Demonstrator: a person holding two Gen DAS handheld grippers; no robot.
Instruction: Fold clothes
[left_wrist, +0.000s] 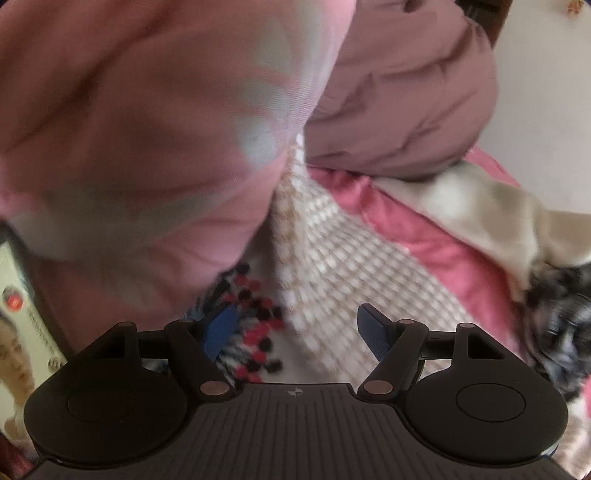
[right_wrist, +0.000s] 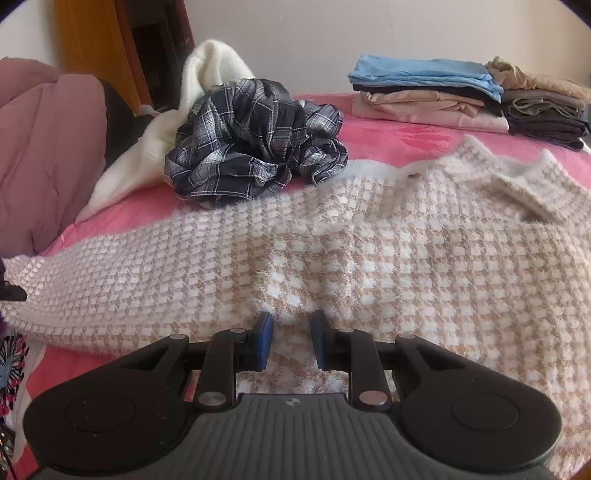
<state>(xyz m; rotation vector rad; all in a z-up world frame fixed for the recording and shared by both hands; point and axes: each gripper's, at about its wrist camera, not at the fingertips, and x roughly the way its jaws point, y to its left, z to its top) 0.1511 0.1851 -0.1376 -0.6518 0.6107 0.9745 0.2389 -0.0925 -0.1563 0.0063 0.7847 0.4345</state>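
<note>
A fluffy beige-and-white houndstooth sweater (right_wrist: 406, 258) lies spread across the pink bed cover (right_wrist: 406, 136), one sleeve stretched to the left. My right gripper (right_wrist: 291, 339) sits at its near edge, its blue pads close together with a raised ridge of the knit pinched between them. In the left wrist view the same sweater (left_wrist: 332, 240) runs away from my left gripper (left_wrist: 295, 330), whose jaws stand wide apart over the knit and a red-and-black dotted fabric (left_wrist: 255, 314), pressing on neither. A blurred pink cloth (left_wrist: 147, 129) fills the upper left; I cannot tell what it is.
A crumpled dark plaid shirt (right_wrist: 255, 140) and a white fluffy garment (right_wrist: 207, 74) lie behind the sweater. Two stacks of folded clothes (right_wrist: 424, 92) stand at the back right. A mauve quilt (right_wrist: 44, 147) bulks at the left, and a printed box (left_wrist: 14, 314) is beside the bed.
</note>
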